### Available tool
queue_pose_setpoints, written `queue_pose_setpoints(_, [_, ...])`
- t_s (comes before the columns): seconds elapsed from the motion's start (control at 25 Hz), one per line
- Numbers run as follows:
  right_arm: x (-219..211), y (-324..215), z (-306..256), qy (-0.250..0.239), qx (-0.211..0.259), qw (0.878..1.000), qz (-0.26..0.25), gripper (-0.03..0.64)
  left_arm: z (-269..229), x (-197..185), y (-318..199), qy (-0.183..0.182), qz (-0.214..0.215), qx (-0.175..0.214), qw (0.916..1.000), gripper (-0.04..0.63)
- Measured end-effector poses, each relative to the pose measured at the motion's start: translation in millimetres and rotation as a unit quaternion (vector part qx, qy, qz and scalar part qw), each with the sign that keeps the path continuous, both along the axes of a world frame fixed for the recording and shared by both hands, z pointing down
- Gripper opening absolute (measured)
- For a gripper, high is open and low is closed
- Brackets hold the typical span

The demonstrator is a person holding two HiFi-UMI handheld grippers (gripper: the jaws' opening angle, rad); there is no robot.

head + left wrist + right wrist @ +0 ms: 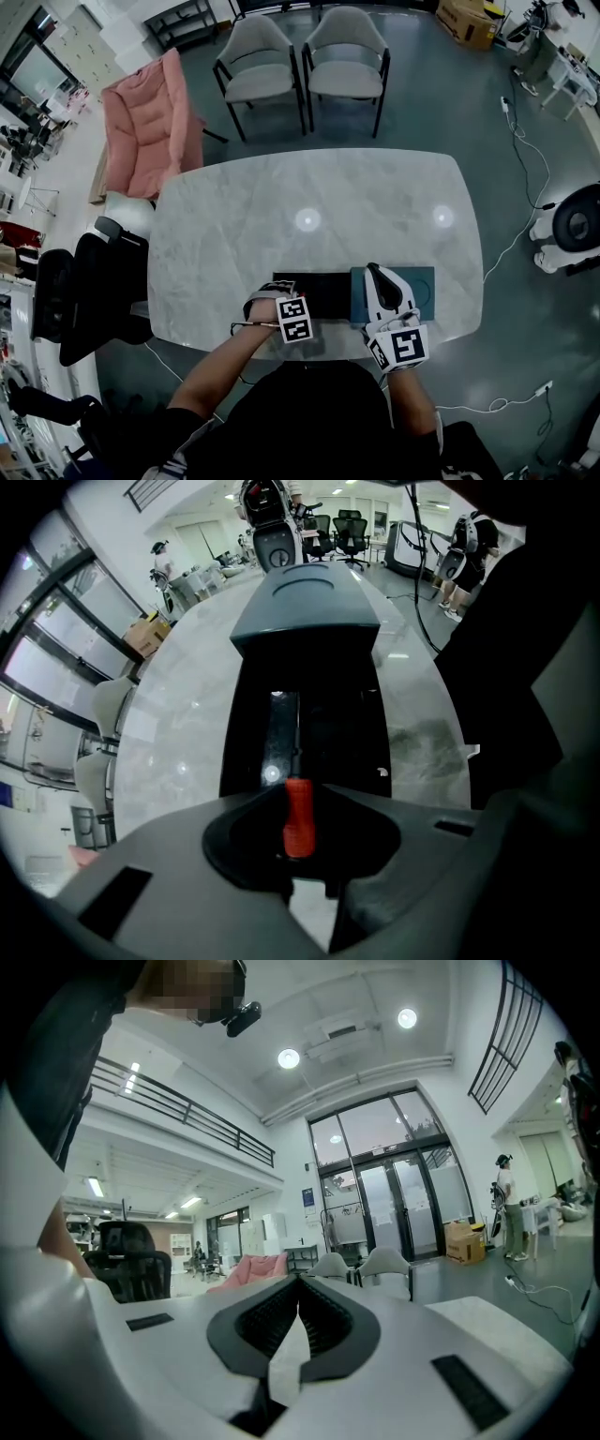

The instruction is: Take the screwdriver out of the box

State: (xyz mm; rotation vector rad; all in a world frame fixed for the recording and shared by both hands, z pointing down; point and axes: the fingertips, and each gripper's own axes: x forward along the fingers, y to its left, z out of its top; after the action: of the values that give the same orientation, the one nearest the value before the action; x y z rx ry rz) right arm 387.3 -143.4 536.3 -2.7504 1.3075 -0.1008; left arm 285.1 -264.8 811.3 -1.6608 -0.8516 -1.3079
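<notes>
Screwdriver (298, 822) handle is clamped between left gripper (299, 801) jaws, open box (345, 731) beyond them; right gripper (297, 1321) jaws are closed together, empty.

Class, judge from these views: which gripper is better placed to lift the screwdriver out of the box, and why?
The left gripper. Its jaws are closed on the red handle of the screwdriver, over the open box. The right gripper points level across the room, jaws together and empty.

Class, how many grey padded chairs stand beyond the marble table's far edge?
2: the left grey chair and the right grey chair stand side by side past the table's far edge; none seems hidden there.
</notes>
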Motion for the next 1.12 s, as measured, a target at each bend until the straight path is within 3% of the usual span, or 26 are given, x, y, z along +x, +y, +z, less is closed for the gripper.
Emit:
queue_pose_setpoints(0.32, [-7.7,-2.3,-0.8,0.008,-0.001,1.000,0.002,0.025,-46.6,-4.4,-18.8,0.069,-0.041,-0.026,0.9964,0.097])
queue_pose_setpoints(0.4, [-11.4,-1.0,-1.6,0.005,-0.004,1.000,0.006,0.023,-66.8,-3.3,-19.4,0.100,-0.067,-0.052,0.9913,0.097])
queue_pose_setpoints(0.52, [-21.5,-3.0,4.8,-0.006,-0.010,1.000,0.011,0.023,-99.7,0.1,-21.4,0.154,-0.107,-0.104,0.9767,0.097])
queue_pose_setpoints(0.64, [-24.6,-4.7,8.4,-0.002,-0.024,1.000,0.007,0.024,-123.2,4.2,-24.4,0.198,-0.153,-0.160,0.9550,0.097])
queue_pose_setpoints(0.76, [-18.5,-0.8,-1.9,0.013,-0.028,0.999,0.012,0.025,-148.4,6.2,-26.2,0.240,-0.192,-0.214,0.9274,0.097])
queue_pose_setpoints(0.96, [-18.4,1.3,-11.3,0.020,-0.026,0.999,0.023,0.025,-193.1,6.6,-29.1,0.309,-0.234,-0.288,0.8760,0.097])
queue_pose_setpoints(1.12, [-34.5,-13.9,-13.1,0.027,-0.032,0.999,0.006,0.025,-233.7,5.0,-37.9,0.364,-0.255,-0.340,0.8286,0.097])
